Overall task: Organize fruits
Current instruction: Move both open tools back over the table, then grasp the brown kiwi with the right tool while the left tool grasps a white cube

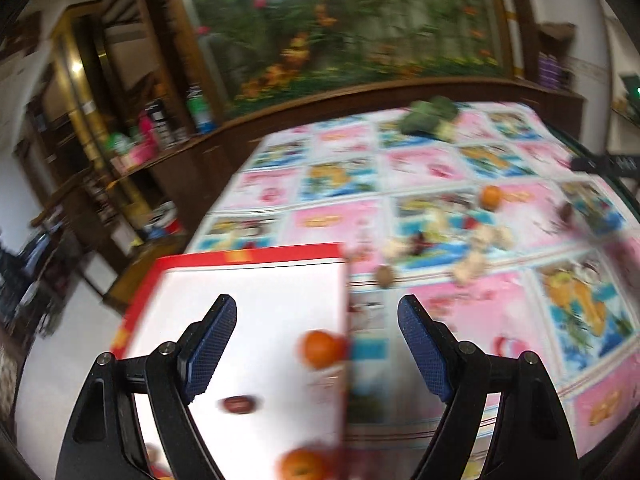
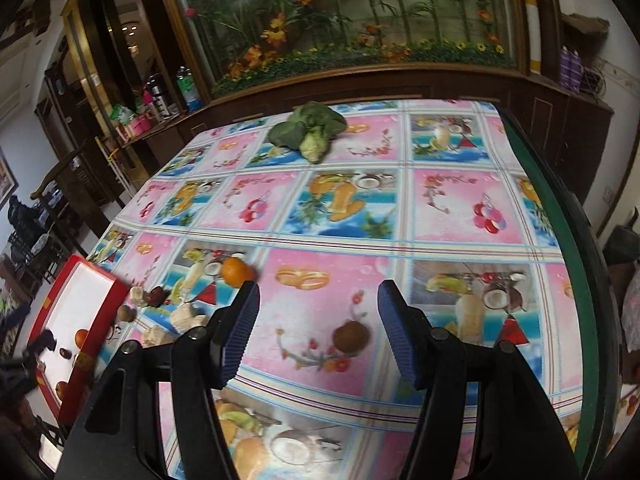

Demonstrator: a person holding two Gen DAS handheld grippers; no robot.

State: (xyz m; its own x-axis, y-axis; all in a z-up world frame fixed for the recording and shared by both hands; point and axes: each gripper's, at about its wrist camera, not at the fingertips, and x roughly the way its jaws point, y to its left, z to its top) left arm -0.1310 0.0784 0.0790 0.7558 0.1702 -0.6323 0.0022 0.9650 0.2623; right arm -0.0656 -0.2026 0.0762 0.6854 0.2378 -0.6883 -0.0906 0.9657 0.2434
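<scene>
1. Over the tabletop's (image 2: 440,236) left edge, the left gripper (image 1: 318,308) hangs spread and empty above a red-rimmed box (image 1: 256,300) holding oranges (image 1: 322,349).
2. Nearer the middle, the right gripper (image 2: 318,292) is spread, empty, near a loose orange (image 2: 235,271).

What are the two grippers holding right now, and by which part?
Nothing. The left gripper and right gripper both have open jaws with nothing between them.

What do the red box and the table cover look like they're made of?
The red box: likely cardboard, with thin flat red walls, sharp corners and a plain matte white inside. The table cover: probably plastic or oilcloth, with printed fruit panels and a faint sheen, lying smooth; cloth can't be ruled out.
</scene>
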